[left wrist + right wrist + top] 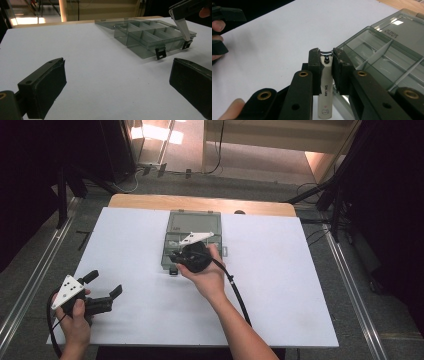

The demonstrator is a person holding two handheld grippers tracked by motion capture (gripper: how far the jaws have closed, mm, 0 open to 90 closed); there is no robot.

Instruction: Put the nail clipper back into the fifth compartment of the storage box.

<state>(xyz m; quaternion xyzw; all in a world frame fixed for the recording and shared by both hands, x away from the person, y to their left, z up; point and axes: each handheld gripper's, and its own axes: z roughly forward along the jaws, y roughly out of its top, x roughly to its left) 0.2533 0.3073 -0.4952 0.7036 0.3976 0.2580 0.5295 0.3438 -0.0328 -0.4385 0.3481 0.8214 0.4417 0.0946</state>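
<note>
The left gripper rests on the white table, near and well to the left of the organizer box, jaws wide apart and empty. At the box's near edge, the right gripper is clamped on a white nail clipper, its metal end just above the near compartments. Judgement: keep the clamp firm, centre the clipper over one compartment, clear the dividers, lower it level, then release. Beyond, the open lid lies flat.
</note>
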